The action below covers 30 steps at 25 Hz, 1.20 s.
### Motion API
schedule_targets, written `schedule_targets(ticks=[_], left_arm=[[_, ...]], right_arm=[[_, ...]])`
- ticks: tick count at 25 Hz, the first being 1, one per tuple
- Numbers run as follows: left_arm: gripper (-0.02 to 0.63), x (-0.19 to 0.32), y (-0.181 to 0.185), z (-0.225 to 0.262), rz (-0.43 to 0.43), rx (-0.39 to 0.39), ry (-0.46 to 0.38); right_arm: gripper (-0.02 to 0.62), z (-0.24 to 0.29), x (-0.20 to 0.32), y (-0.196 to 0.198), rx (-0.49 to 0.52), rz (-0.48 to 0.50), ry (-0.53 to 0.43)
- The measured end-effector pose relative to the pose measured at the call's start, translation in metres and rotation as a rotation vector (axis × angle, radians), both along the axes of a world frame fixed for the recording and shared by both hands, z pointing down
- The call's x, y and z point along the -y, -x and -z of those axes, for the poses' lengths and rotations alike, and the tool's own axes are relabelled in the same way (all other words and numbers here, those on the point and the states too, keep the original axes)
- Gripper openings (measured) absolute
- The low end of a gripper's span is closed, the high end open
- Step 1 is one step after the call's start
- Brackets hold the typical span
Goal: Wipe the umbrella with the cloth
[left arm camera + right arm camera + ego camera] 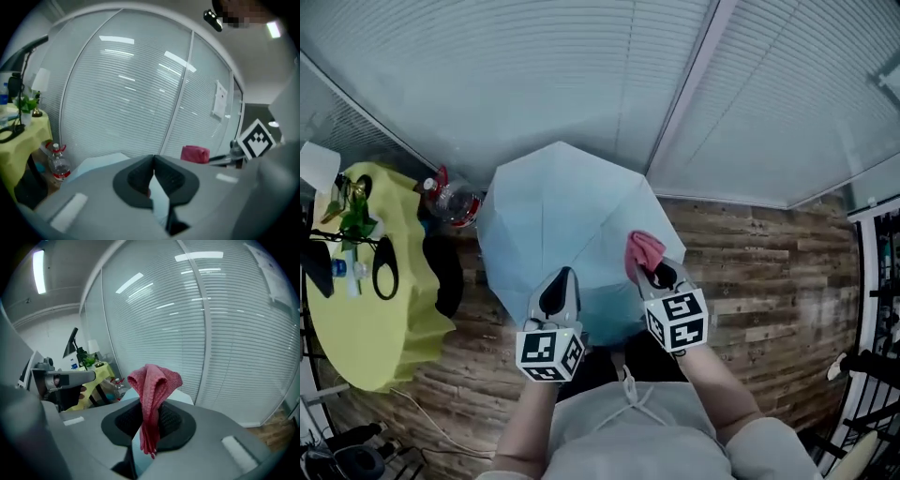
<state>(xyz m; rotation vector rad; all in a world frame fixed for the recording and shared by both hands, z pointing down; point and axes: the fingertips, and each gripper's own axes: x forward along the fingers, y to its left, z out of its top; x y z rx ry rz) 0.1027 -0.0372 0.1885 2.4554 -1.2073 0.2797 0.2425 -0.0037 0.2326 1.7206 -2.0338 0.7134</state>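
Over the near edge of the open pale-blue fabric umbrella (548,211) on the plank floor (750,253), the right gripper (660,276) pinches a bunched pink woven cloth (643,250) ready to wipe, while the left gripper (559,292), jaws pressed together (whether on fabric is unclear), seemingly steadies it.

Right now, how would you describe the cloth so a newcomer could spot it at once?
Find the open pale blue umbrella on the wooden floor. At its right edge the right gripper is shut on the cloth. It is the only pink, bunched thing against that blue.
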Motion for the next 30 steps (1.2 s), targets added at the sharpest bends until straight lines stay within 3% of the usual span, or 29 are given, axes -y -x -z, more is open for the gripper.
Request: schedule_targets(ticks=[5,12,16,30], left_arm=[[0.008,-0.021,0.045,0.103,-0.018,-0.029,-0.199],[0.007,-0.051,0.082,0.165,-0.043,-0.014,-0.351],[0.007,-0.055,0.087,0.177,-0.049,-0.03,-0.376],[0.007,-0.05,0.105,0.172,-0.022,-0.031,-0.349]], right_arm=[[0.06,0.093,-0.024,0.046,-0.093,-0.005,-0.203],[0.055,0.146,-0.052,0.085,-0.144,-0.006,-0.308],[0.055,0.16,-0.05,0.087,-0.127,-0.018,-0.331],[0.054,0.161,-0.049,0.094,-0.122,-0.053,-0.329]])
